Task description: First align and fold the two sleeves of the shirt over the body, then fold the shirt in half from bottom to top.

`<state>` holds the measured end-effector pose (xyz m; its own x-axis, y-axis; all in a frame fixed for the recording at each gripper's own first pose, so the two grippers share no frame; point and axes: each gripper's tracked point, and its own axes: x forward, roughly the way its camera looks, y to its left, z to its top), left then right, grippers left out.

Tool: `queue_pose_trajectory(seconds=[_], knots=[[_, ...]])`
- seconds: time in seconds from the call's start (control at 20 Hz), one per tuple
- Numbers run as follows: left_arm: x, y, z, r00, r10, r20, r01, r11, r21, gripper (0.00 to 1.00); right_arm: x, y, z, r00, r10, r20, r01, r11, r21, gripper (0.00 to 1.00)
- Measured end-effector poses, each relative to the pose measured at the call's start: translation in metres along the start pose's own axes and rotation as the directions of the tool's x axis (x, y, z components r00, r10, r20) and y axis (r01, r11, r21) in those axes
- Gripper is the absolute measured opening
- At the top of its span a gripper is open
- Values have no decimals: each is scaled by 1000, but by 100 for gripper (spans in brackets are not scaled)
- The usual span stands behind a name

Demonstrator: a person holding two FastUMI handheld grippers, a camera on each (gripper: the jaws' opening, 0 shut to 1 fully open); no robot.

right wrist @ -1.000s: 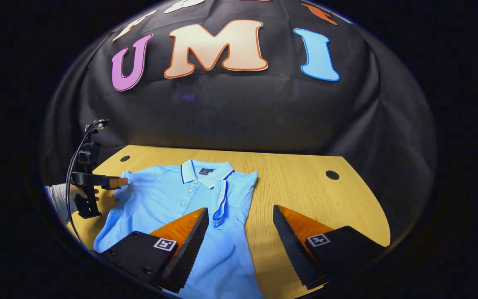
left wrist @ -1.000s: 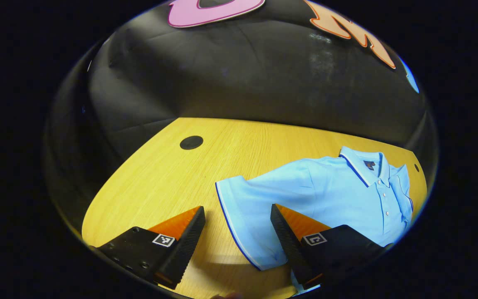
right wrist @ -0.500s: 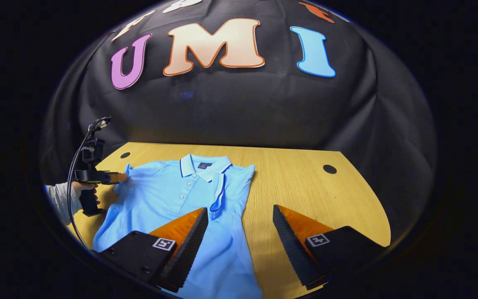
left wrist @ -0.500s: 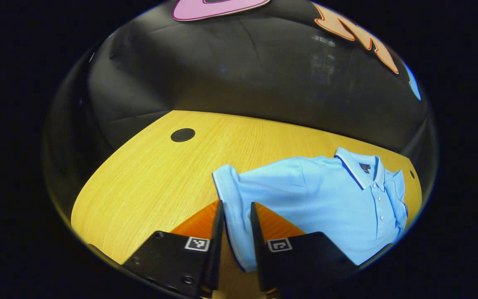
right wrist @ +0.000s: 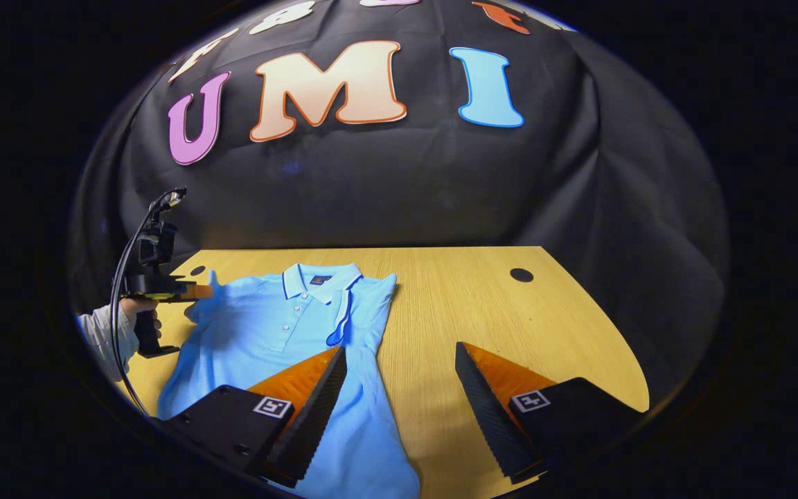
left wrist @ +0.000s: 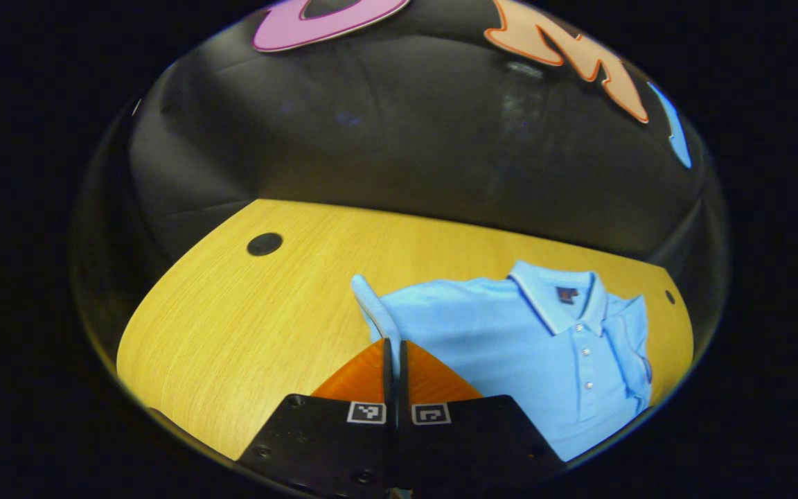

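Both views are evenly and brightly lit on the tabletop (right wrist: 482, 312), while the cloth wall behind stays dim with a faint sheen. The shirt (right wrist: 267, 333) is sharp and saturated. Fisheye distortion bends the tabletop's far edge and darkens the rim. Soft shadows fall beneath the right gripper (right wrist: 399, 378).

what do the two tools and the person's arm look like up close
Each tool has two wedge-shaped fingers with ridged inner faces on black bases, each bearing a small square black-and-white marker. The left tool has a black pistol handle and a looping black cable. The sleeve is light.
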<state>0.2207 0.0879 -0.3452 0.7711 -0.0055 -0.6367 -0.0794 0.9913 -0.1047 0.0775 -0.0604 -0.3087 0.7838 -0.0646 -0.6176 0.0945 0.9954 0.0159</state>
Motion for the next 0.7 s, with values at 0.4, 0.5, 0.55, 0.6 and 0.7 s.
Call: queue_pose_trajectory(seconds=[0.4, 0.5, 0.55, 0.6, 0.7], knots=[[-6, -102, -2, 991, -136, -15, 137, 988, 72, 0, -15, -7, -12, 1000, -3, -10, 4, 1000, 28, 96], [-2, -117, -19, 985, -163, -60, 168, 983, 77, 0, -15, -6, -13, 1000, -4, -13, 4, 1000, 29, 96], [1, -119, -26, 984, -161, -79, 168, 982, 90, 0, -13, -4, -12, 1000, -1, -15, 1, 999, 34, 99], [3, -120, -30, 984, -156, -84, 164, 981, 103, 0, -11, -2, -13, 1000, 1, -17, -1, 999, 41, 99], [6, -127, -37, 978, -189, -87, 197, 976, 96, 2, -10, 3, -13, 1000, 3, -20, -2, 998, 58, 99]])
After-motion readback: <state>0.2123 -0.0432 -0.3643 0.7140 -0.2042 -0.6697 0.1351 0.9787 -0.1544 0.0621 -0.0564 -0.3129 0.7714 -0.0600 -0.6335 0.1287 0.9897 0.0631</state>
